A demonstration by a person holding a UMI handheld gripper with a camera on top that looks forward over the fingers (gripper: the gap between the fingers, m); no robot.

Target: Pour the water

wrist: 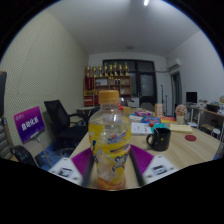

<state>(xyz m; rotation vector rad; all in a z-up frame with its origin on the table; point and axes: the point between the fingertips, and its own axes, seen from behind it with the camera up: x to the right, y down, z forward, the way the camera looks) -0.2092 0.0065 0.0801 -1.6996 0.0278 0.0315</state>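
Gripping the clear plastic bottle with the orange cap and yellow label [109,133], the gripper [110,160] has its two fingers closed in against the bottle's lower body, the purple pads [84,160] pressed to either side of it below the label. The bottle stands upright between them and appears lifted off the wooden bench [190,150], though its base is hidden and contact with the bench cannot be ruled out. The cap looks to be in place.

Beyond the bottle, toward the bench's far right part, a black mug with a handle [159,138] sits well apart from the fingers; it is probably the vessel to pour into. Loose papers and small items [143,124] lie behind it.

Doing this step well likely means carrying the bottle level toward the mug, keeping the squeeze firm but not so hard that the thin plastic buckles. The neck should come just above the mug's rim before any tilt begins, and the tilt should be slow, since liquid in a nearly full bottle surges. If the cap is truly on, nothing will flow until it is off.
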